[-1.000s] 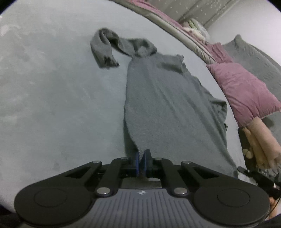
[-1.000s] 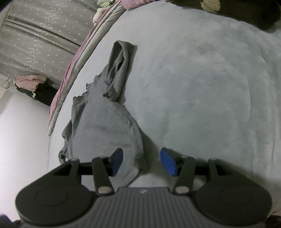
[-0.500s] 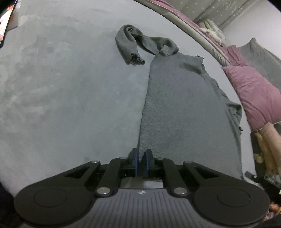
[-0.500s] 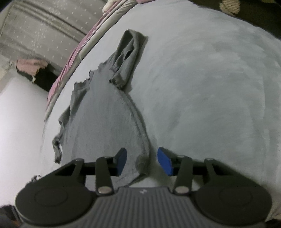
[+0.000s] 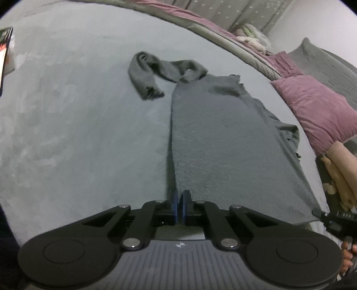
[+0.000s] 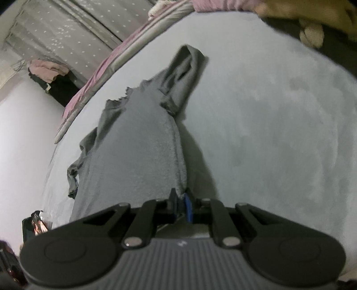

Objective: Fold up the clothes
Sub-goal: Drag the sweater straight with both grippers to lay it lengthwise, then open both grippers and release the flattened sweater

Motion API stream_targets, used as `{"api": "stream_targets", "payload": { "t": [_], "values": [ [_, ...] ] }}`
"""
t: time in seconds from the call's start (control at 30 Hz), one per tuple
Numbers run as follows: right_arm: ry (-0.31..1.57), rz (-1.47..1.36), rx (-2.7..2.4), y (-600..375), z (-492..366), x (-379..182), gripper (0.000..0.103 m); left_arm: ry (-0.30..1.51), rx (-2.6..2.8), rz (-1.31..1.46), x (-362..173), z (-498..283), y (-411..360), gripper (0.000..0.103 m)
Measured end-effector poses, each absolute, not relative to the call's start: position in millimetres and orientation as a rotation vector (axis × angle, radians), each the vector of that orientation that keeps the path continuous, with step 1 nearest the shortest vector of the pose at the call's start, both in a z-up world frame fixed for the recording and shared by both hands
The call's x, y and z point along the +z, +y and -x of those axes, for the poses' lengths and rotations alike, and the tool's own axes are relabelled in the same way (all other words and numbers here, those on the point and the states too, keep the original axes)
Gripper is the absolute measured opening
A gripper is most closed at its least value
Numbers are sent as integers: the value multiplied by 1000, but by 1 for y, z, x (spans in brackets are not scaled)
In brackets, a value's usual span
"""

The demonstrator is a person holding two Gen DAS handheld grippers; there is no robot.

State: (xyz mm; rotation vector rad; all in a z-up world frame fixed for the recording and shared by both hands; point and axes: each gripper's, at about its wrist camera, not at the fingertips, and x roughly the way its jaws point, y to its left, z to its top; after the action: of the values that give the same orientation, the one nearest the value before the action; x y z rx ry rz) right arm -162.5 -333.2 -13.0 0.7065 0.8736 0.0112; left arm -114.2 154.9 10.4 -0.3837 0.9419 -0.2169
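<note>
Grey plush bed cover (image 5: 78,133) fills the left wrist view, with a dotted grey curtain (image 5: 223,13) behind and a mauve pillow (image 5: 316,107) at the right edge. Grey sweater (image 5: 223,138) lies flat and lengthwise on the cover, one sleeve (image 5: 151,71) curled out to the far left. Left gripper (image 5: 179,200) — blue pads together, pinching the sweater's near hem corner. At far right a second black tool shows small white lettering, too blurred to read. A dark packet (image 5: 5,51) sits at the left margin; its print is unreadable.

Right wrist view: same sweater (image 6: 138,142) stretches away over the bed cover (image 6: 279,133), sleeve (image 6: 185,73) bunched at the far end. Right gripper (image 6: 181,205) — fingers (image 6: 188,206) clamped on the other hem corner, cloth caught between the pads. Pink clothes (image 6: 48,69) lie heaped on a dark stand by the curtain. No brand text is legible.
</note>
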Motion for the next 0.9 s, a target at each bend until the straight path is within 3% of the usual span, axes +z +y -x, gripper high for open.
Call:
{"api": "stream_targets", "payload": {
  "t": [0.2, 0.63, 0.73, 0.83, 0.9],
  "values": [
    [892, -601, 4, -325, 170, 3, 8, 970, -239, 299, 18, 120, 145, 3],
    [1007, -560, -69, -323, 168, -35, 8, 1074, -220, 312, -17, 116, 148, 4],
    [1003, -549, -70, -322, 168, -32, 9, 1069, -223, 323, -14, 114, 151, 10],
    [991, -549, -71, -322, 168, -28, 19, 1063, -226, 334, -12, 112, 153, 14],
    [976, -535, -81, -321, 166, -23, 37, 1059, -229, 341, -10, 111, 155, 21]
  ]
}}
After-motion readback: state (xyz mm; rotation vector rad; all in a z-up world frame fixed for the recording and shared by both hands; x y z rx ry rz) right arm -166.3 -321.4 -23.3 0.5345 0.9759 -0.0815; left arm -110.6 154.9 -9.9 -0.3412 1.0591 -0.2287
